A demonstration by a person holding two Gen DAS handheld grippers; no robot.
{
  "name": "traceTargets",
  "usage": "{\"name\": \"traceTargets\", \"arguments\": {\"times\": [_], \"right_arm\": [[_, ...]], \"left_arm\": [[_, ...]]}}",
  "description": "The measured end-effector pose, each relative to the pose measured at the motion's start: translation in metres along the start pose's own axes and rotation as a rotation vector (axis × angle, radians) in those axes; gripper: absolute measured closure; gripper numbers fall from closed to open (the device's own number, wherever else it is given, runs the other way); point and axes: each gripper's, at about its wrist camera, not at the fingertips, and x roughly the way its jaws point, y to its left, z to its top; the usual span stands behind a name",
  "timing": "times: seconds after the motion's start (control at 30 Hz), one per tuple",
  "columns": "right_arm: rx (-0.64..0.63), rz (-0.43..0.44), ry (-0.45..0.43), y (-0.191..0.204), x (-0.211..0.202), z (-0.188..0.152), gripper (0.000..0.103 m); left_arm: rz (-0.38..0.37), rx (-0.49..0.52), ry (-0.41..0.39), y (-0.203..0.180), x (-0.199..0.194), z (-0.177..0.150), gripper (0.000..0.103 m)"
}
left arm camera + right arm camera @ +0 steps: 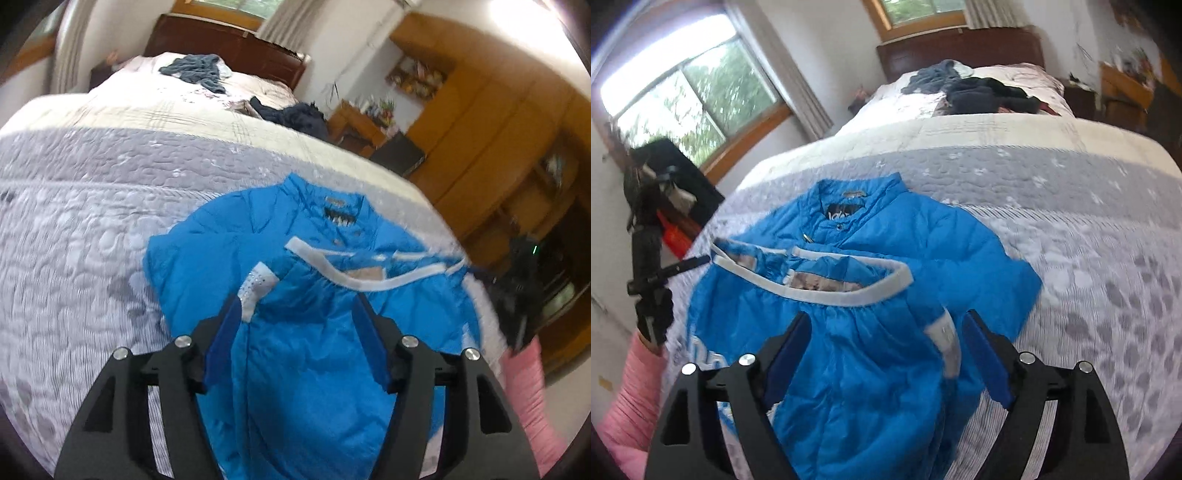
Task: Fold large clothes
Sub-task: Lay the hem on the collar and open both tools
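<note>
1. The blue jacket (314, 332) lies on the grey quilted bedspread (74, 229) near the foot of the bed, collar pointing toward the headboard (225, 44). Its lower part is folded up over the chest, so the white hem band (827, 288) runs across the middle.
2. A white-cuffed sleeve (258, 288) is folded in over the front.
3. The left gripper (295, 306) hangs above the jacket's near part, blue pads spread wide with only fabric showing between them; nothing is pinched.
4. The right gripper (886, 325) is likewise splayed over the jacket, its pads apart on either side of the cuff, gripping nothing.
5. From the right wrist view, a pink sleeve (635, 398) shows at the left, the hand carrying the other black tool upright beside the bed's edge.
6. The jacket sits close to that side edge; broad bare quilt stretches away on the opposite side and toward the head.
7. Dark clothes (979, 92) are heaped far up the bed, well apart from the jacket.
</note>
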Motion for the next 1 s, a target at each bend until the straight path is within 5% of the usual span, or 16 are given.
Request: {"name": "traceTargets", "arguments": {"times": [0.2, 0.27, 0.37, 0.4, 0.47, 0.73, 1.0], "right_arm": [[-0.088, -0.063, 0.043, 0.011, 0.025, -0.002, 0.026], [-0.127, -0.113, 0.043, 0.015, 0.027, -0.007, 0.048], [-0.132, -0.119, 0.038, 0.016, 0.022, -0.011, 0.074], [-0.126, -0.117, 0.029, 0.016, 0.018, -0.012, 0.077], [-0.114, -0.108, -0.002, 0.018, 0.004, -0.016, 0.084], [-0.068, -0.03, -0.112, 0.031, -0.056, -0.031, 0.088], [0.028, -0.047, -0.173, 0.029, -0.083, 0.034, 0.088]], "left_arm": [[0.086, 0.072, 0.035, -0.004, 0.025, 0.005, 0.035], [0.111, 0.079, 0.035, -0.007, 0.029, 0.003, 0.037], [0.166, 0.095, 0.007, -0.013, 0.029, 0.0, 0.063], [0.171, 0.094, -0.011, -0.015, 0.026, -0.002, 0.077], [0.171, 0.09, -0.046, -0.023, 0.016, -0.006, 0.086], [0.18, 0.136, -0.239, -0.061, -0.048, -0.028, 0.092], [0.188, 0.091, -0.349, -0.081, -0.063, 0.037, 0.092]]}}
